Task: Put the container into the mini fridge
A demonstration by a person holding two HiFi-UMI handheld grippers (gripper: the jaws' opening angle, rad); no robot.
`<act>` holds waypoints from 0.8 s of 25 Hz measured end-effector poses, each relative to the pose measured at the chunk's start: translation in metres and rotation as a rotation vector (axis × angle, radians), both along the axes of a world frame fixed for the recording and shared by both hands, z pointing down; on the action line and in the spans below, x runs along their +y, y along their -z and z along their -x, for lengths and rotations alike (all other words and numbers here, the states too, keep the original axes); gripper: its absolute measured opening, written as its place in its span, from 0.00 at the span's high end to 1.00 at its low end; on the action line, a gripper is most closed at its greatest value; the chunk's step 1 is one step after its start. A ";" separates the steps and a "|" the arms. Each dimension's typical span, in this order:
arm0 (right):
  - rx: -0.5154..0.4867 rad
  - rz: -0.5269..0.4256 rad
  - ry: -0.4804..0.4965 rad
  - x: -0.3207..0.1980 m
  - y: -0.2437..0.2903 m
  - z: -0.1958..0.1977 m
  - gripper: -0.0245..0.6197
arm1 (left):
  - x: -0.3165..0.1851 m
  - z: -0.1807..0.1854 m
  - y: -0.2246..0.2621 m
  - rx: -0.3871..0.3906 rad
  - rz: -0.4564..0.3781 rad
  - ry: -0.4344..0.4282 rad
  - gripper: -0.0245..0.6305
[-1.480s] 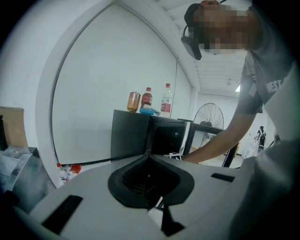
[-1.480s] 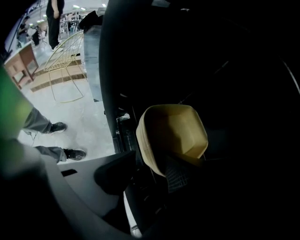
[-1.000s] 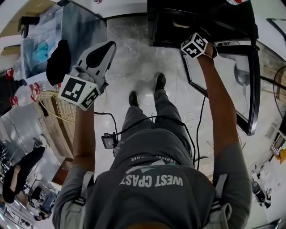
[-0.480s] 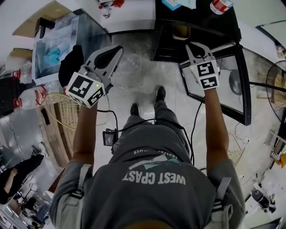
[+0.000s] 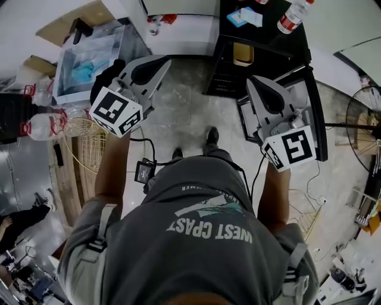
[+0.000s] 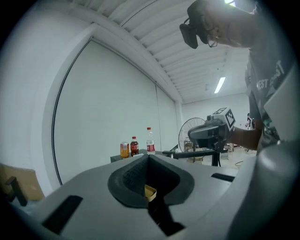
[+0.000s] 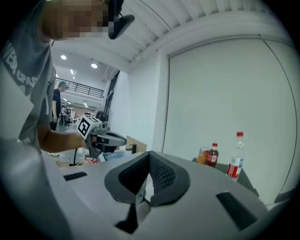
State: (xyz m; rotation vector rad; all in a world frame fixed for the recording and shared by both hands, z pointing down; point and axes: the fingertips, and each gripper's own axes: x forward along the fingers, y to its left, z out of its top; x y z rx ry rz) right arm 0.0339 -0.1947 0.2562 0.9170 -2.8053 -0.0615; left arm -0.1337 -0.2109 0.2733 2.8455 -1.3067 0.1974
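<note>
The black mini fridge (image 5: 268, 56) stands ahead with its glass door (image 5: 318, 119) swung open to the right. A yellow container (image 5: 242, 53) sits inside it on a shelf. My right gripper (image 5: 253, 81) is held up in front of the door, back from the opening, jaws shut with nothing between them; its own view shows the same (image 7: 149, 153). My left gripper (image 5: 163, 62) is raised at the left, away from the fridge, and also looks shut and empty (image 6: 149, 155). A small yellow patch (image 6: 149, 192) shows through the slot below its jaws.
Bottles (image 5: 290, 18) and a can (image 6: 124, 150) stand on top of the fridge. A fan (image 5: 364, 119) is at the right. At the left are a wire basket (image 5: 80, 143), a clear plastic box (image 5: 89, 59) and water bottles (image 5: 41, 126). Cables lie on the floor.
My right gripper has pulled back out of the fridge toward the body and its jaws have closed empty. The left gripper has stayed raised at the left.
</note>
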 end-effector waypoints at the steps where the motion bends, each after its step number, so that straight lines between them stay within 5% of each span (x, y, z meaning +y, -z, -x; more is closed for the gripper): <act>1: -0.006 -0.018 0.005 0.010 0.013 0.002 0.92 | 0.005 0.001 0.010 -0.008 -0.023 0.000 0.94; 7: -0.003 -0.050 -0.004 0.051 0.040 0.005 0.92 | 0.039 0.019 0.036 -0.039 -0.097 0.002 0.94; 20: 0.024 -0.050 -0.112 0.090 0.042 -0.011 0.92 | 0.072 0.029 0.029 -0.020 -0.071 -0.042 0.94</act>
